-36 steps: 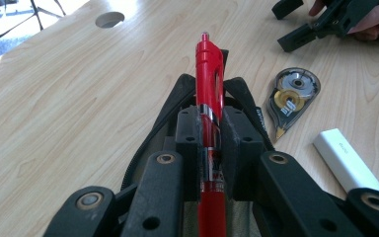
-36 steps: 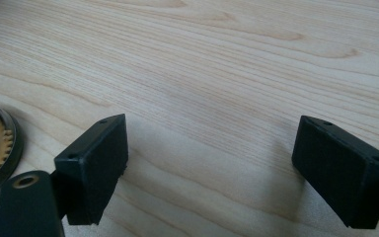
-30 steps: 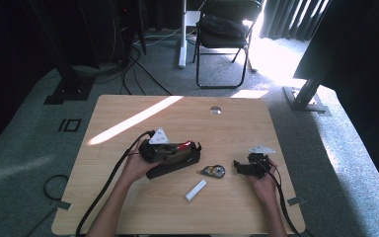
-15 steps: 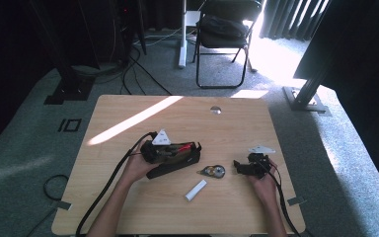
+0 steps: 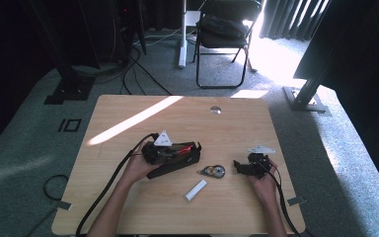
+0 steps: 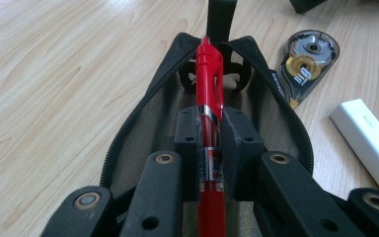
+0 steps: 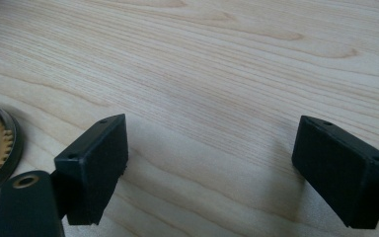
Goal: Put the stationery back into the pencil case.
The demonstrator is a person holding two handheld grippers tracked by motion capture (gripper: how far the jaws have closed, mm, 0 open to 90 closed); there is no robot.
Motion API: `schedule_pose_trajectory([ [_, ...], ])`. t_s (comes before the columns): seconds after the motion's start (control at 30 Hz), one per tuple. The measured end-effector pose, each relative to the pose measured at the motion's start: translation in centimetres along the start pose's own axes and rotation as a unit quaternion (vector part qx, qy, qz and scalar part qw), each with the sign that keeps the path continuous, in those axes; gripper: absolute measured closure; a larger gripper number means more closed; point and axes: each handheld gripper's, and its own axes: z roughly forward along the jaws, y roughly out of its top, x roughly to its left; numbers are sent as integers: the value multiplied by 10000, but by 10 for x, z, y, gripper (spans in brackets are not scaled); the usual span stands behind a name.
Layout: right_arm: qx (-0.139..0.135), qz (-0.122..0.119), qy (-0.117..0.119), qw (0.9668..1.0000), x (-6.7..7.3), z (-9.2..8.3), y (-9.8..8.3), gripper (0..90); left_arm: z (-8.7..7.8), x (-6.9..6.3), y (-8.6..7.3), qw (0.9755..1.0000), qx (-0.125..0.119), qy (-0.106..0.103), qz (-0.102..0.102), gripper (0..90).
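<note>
Gleaming red pen point(image 6: 208, 98), clear-barrelled; lying over open black pouch point(image 6: 143, 113).

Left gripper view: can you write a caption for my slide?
Left tongs pinch a red pen over an open black pencil case.

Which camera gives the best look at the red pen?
The left gripper view: the red pen runs up its middle, clamped in the left tongs over the open pencil case. The high view shows a small red streak.
</note>
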Motion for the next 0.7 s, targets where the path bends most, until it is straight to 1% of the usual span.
schedule_pose_trajectory([
  [0.23, 1, 1, -1, 10000, 0, 0, 0, 138, 1, -1, 0, 10000, 31, -9, 4, 783],
  [0.33, 1, 0, -1, 10000, 0, 0, 0, 138, 1, 0, 0, 10000, -3, -41, -34, 765],
  [0.5, 0, -1, 1, 10000, 0, 0, 0, 138, -1, -1, 0, 10000, 14, -46, -50, 742],
  [0.7, 1, 1, 1, 10000, 0, 0, 0, 138, -3, -6, 3, 10000, -70, -49, -26, 710],
])
